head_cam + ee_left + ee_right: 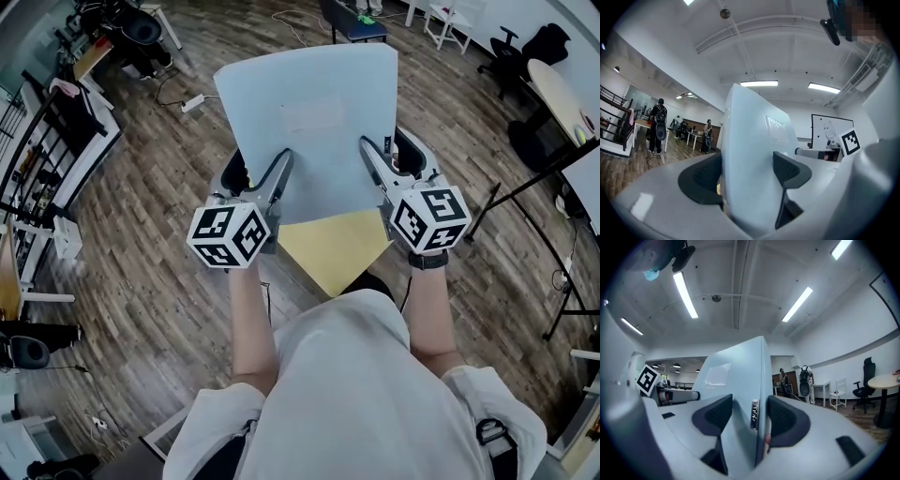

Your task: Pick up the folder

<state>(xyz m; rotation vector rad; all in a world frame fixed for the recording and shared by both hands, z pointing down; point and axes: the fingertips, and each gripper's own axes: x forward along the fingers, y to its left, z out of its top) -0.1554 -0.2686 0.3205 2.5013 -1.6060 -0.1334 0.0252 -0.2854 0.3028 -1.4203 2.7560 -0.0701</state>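
The pale blue flat plastic folder (309, 122) lies face up, long axis pointing far. The left tool (279, 164) and right tool (368, 150) clamp its near edge.

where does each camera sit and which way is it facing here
Head view: on the person's head, looking steeply down at the pale folder over wood floor; both forearms, the torso, left hand-held gripper and right hand-held gripper show.
Left gripper view: on the left hand-held gripper, looking level along its jaws, closed on the folder; the right one's marker cube shows.
Right gripper view: on the right hand-held gripper, looking level along its jaws, closed on the folder; the left one's marker cube shows.
Shared: all see the folder.
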